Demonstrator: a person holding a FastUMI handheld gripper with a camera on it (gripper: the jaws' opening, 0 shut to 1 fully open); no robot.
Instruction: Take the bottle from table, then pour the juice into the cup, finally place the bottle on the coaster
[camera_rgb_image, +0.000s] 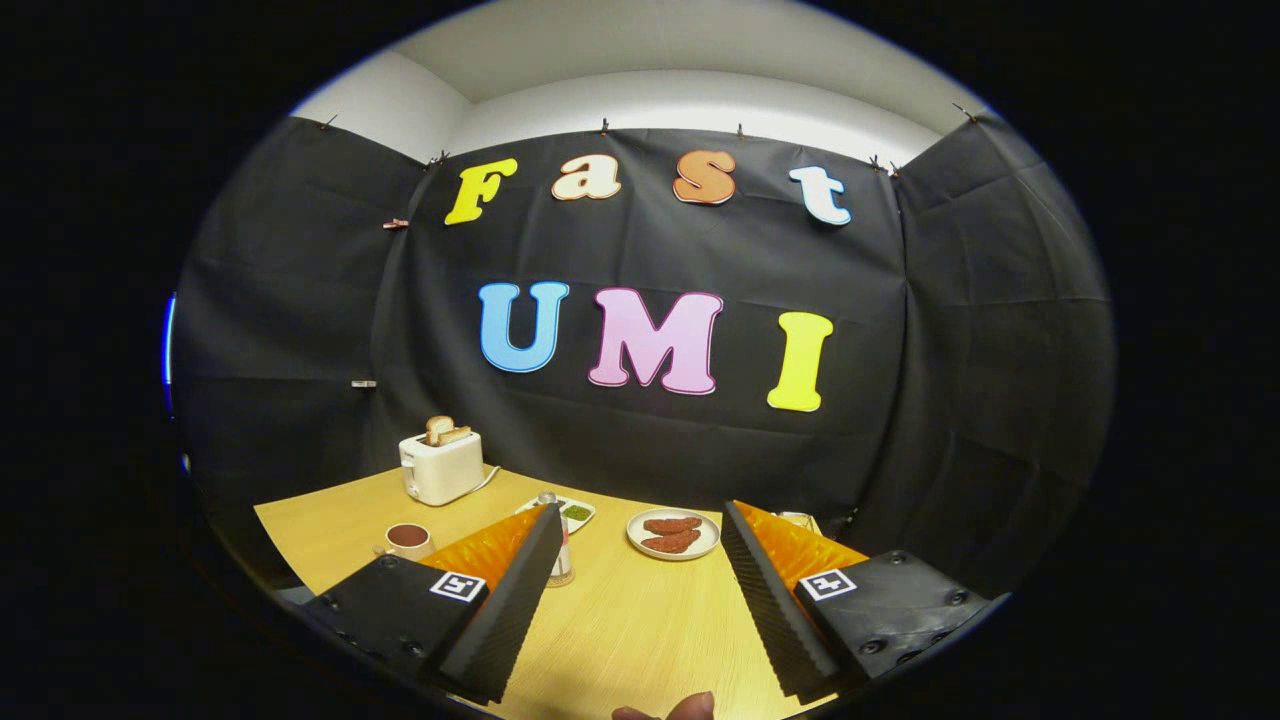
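Black cloth backs a wooden table (640, 620) that fills the lower middle of the frame. I see my gripper (640, 520) held wide, gripping nothing, bare tabletop between its fingers. Just behind the left fingertip (540, 525) stands the bottle (561, 545), partly hidden by it. Left of that finger sits the cup (408, 539) with dark liquid. Beyond the fingers, a plate (673, 534) of reddish pieces rests mid-table, and a white toaster (441, 466) with toast stands farther back, left.
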